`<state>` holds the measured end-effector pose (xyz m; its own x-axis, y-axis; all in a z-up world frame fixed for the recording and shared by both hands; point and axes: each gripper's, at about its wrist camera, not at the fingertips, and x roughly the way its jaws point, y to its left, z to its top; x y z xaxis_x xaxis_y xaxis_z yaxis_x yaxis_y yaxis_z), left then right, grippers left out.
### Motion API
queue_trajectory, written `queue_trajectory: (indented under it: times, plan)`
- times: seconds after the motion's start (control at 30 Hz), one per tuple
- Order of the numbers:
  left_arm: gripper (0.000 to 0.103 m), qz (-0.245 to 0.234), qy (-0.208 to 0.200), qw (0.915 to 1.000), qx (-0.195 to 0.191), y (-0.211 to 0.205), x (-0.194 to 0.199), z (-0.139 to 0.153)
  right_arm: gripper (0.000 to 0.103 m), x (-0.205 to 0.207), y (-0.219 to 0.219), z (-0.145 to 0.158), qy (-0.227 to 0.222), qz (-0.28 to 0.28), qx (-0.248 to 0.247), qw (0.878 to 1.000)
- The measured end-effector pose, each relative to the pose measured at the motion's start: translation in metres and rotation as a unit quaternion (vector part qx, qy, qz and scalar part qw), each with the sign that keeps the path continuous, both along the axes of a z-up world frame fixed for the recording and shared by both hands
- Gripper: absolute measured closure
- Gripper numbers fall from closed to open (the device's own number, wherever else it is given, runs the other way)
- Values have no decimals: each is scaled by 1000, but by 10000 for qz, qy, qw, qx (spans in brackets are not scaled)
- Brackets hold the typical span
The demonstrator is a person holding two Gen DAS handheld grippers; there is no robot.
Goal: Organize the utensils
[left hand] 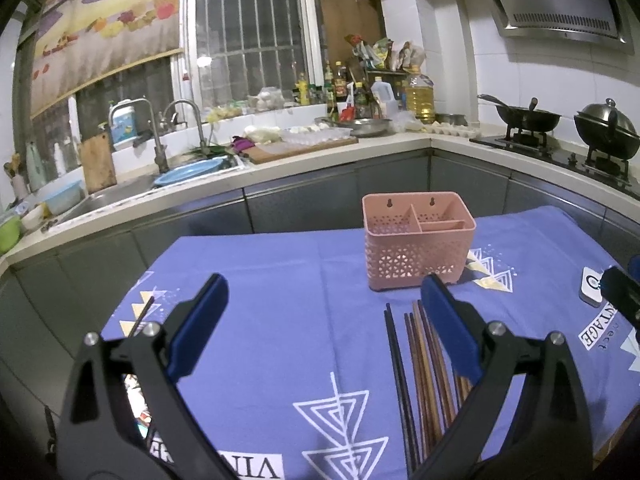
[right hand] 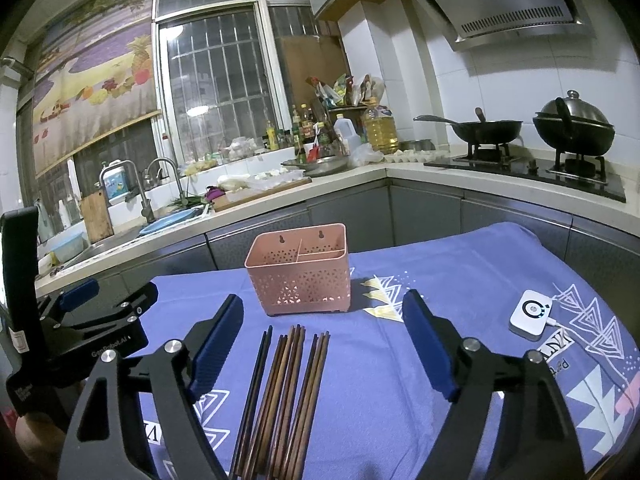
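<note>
A pink perforated utensil caddy [left hand: 418, 240] with three compartments stands upright on the blue tablecloth [left hand: 280, 300]; it also shows in the right wrist view [right hand: 300, 268]. Several brown and black chopsticks [left hand: 424, 372] lie side by side in front of it, and appear in the right wrist view [right hand: 280, 396] too. My left gripper [left hand: 324, 292] is open and empty, above the cloth to the left of the chopsticks. My right gripper [right hand: 324, 312] is open and empty, above the chopsticks, short of the caddy. The left gripper [right hand: 80, 320] shows at the left of the right wrist view.
A white small device [right hand: 532, 314] with a cable lies on the cloth at the right. One lone dark chopstick [left hand: 142, 316] lies near the cloth's left edge. Behind the table runs a counter with a sink [left hand: 120, 192] and a stove with woks [right hand: 488, 130].
</note>
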<state>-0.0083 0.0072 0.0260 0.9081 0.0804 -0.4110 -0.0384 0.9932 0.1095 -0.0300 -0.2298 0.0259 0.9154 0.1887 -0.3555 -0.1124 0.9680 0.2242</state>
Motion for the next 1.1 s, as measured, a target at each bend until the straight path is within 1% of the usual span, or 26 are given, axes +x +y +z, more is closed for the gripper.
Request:
queue_trajectory:
  times: [0.13, 0.27, 0.37, 0.43, 0.47, 0.5, 0.53, 0.57, 0.6, 0.63, 0.7, 0.77, 0.83, 0.9, 0.97, 1.0, 1.03, 1.1]
  plan:
    - [10, 2, 4, 10000, 1, 0, 0, 0, 23, 0, -1, 0, 9, 5, 9, 10000]
    - [10, -24, 26, 10000, 3, -2, 2, -1, 26, 1, 0, -2, 52, 26, 16, 10000]
    - [10, -84, 97, 9999, -15, -5, 6, -4, 33, 6, 3, -9, 193, 109, -2, 9998]
    - [10, -245, 257, 9993, -114, -6, 9, -9, 43, 12, 8, -20, 428, 187, -126, 9988]
    - [10, -416, 468, 9978, -226, -7, 15, -14, 46, 18, 8, -27, 593, 219, -192, 9978]
    - [10, -550, 660, 9958, -321, -7, 20, -20, 53, 26, 9, -40, 917, 306, -209, 9951]
    - [13, -692, 883, 9928, -427, -8, 26, -27, 59, 32, 8, -49, 1147, 373, -167, 9926]
    - [18, -828, 1145, 9884, -549, -8, 32, -37, 61, 40, 7, -67, 1541, 480, -83, 9868]
    - [24, -956, 1446, 9825, -675, -9, 38, -49, 63, 44, 9, -78, 1774, 545, -51, 9826]
    - [28, -1119, 1833, 9730, -844, -10, 47, -64, 64, 48, 13, -93, 2058, 631, -54, 9765]
    - [35, -1302, 2213, 9609, -1037, -13, 56, -80, 64, 50, 20, -107, 2286, 726, -153, 9707]
    - [41, -1424, 2558, 9493, -1144, -18, 63, -100, 64, 50, 31, -116, 2400, 828, -345, 9666]
    - [52, -1435, 2724, 9452, -1082, -25, 68, -113, 64, 50, 43, -123, 2477, 946, -527, 9628]
    - [57, -1434, 2789, 9442, -1010, -27, 70, -121, 64, 50, 47, -128, 2559, 1045, -621, 9590]
    - [60, -1337, 2838, 9457, -856, -32, 76, -129, 64, 53, 49, -137, 2648, 1110, -714, 9552]
    - [64, -1303, 2859, 9457, -832, -29, 73, -132, 64, 53, 49, -140, 2678, 1150, -719, 9539]
    - [67, -1270, 2892, 9453, -812, -28, 74, -136, 64, 52, 47, -141, 2655, 1148, -723, 9545]
    - [68, -1223, 2977, 9432, -828, -26, 75, -143, 64, 51, 50, -138, 2568, 1085, -972, 9554]
